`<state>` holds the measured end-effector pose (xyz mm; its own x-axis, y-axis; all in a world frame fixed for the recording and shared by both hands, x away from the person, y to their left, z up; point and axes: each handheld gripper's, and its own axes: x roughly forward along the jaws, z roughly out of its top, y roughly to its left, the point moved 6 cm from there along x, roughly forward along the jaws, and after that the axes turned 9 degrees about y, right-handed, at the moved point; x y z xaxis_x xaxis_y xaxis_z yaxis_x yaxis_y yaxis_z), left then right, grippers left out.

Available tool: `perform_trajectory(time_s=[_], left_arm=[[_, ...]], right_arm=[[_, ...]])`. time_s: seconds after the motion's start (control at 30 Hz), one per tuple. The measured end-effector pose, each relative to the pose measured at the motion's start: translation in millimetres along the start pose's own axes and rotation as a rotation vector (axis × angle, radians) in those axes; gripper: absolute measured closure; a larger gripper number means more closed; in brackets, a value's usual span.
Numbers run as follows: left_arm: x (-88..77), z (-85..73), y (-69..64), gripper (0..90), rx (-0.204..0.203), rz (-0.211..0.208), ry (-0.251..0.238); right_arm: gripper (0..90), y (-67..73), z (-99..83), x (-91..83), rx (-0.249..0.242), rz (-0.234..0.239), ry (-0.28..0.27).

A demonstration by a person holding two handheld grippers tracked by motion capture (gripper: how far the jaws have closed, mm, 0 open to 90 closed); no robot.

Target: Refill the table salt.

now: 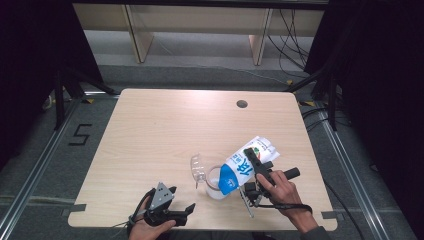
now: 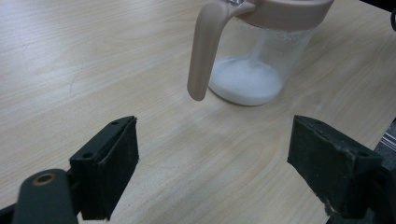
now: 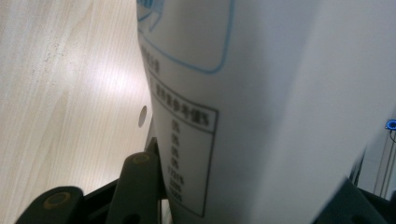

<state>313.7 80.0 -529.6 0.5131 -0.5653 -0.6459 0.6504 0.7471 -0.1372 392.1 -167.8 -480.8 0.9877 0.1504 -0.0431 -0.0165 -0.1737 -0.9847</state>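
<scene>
Item: white and blue cardboard milk carton (image 1: pixel 243 167), tilted steeply with its blue-capped end down over the mouth of a clear plastic jug (image 1: pixel 216 183) standing near the front edge of the pale wooden desk (image 1: pixel 165 125). Holder: right claw (image 1: pixel 257 172), clamped across the carton's body; in the right gripper view the carton's printed side (image 3: pixel 243 116) sits tight between both black jaws. Jug details: beige rim and curved beige handle (image 2: pixel 203 51), hinged clear lid (image 1: pixel 197 167) flipped up and back, a shallow pool of white milk (image 2: pixel 246 84) on the bottom. Left claw (image 1: pixel 175 207): jaws spread wide with nothing between them, resting low at the desk's front left, just short of the jug and pointing at its handle side. Step in hand, by judgement: pouring milk from carton into jug, apparently early, since the jug holds little. Next move, by judgement: hold the tilt steady and keep the spout over the jug's opening, then right the carton slowly; the unsteadied jug could slide or tip if the carton bears on its rim.
</scene>
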Motion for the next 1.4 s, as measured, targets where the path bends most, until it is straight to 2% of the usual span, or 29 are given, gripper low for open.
perform_trajectory(time_s=[0.13,0.17,0.33,0.4,0.53,0.57,0.6,0.67,0.73,0.77,0.8,0.9,1.0,1.1,1.2,1.3,1.33,1.4], left_arm=[[0.1,0.0,-0.1,15.6,0.000,-0.002,0.000],[0.0,0.0,-0.1,15.6,0.000,-0.002,0.001],[0.0,0.0,-0.1,15.6,0.001,-0.002,0.001],[-0.3,-0.1,0.2,15.6,0.001,0.009,0.003],[-0.1,-0.1,0.0,15.6,0.000,0.007,0.002],[-0.2,-0.1,0.1,15.6,0.000,0.007,0.003],[-0.1,-0.2,0.1,15.6,0.000,0.007,0.003],[-0.2,-0.2,0.3,15.6,-0.001,0.009,0.006],[-0.1,-0.2,0.1,15.6,-0.001,0.007,0.002],[-0.1,-0.2,0.1,15.6,-0.001,0.007,0.002],[-0.1,-0.1,0.2,15.6,-0.001,0.007,0.002],[-0.1,-0.3,-0.5,15.6,-0.013,0.003,0.002],[-0.3,-0.1,0.2,15.6,-0.001,0.007,0.002],[-0.1,0.0,0.1,15.6,-0.001,0.002,0.000],[0.2,-0.3,-1.3,15.6,-0.021,-0.004,0.000],[0.5,-0.3,-1.4,15.6,-0.019,-0.011,0.000],[-0.1,-0.1,-0.1,15.6,-0.003,-0.003,0.002],[0.4,-0.4,-1.6,15.6,-0.021,-0.013,0.000]], right_arm=[[59.2,0.4,0.3,0.2,-0.003,0.004,0.000],[59.3,-3.2,2.2,1.4,-0.031,-0.017,-0.021],[59.7,-2.7,2.0,1.3,-0.029,-0.013,-0.019],[59.8,0.5,0.3,0.3,-0.002,0.004,0.001],[60.0,0.3,0.1,0.4,-0.001,0.002,0.000],[60.0,2.6,-0.4,0.4,0.023,0.013,0.005],[60.0,0.3,0.9,1.5,-0.004,0.004,-0.011],[60.2,1.3,0.1,0.9,0.013,0.007,-0.003],[60.3,-3.2,1.5,1.7,-0.036,-0.009,-0.019],[60.3,-3.3,1.4,1.7,-0.035,-0.009,-0.019],[60.3,0.8,-0.4,0.8,0.017,0.005,-0.001],[60.3,0.3,0.3,1.4,0.000,0.006,-0.007],[60.4,1.9,-0.2,0.5,0.014,0.011,0.003],[60.4,0.4,0.3,0.5,-0.004,0.006,0.001],[60.4,0.4,0.4,0.5,-0.003,0.006,0.000],[60.5,0.3,0.5,0.6,-0.002,0.005,-0.003],[60.5,0.4,0.4,0.5,-0.001,0.006,-0.002],[60.5,-1.2,1.4,1.3,-0.013,-0.003,-0.013]])
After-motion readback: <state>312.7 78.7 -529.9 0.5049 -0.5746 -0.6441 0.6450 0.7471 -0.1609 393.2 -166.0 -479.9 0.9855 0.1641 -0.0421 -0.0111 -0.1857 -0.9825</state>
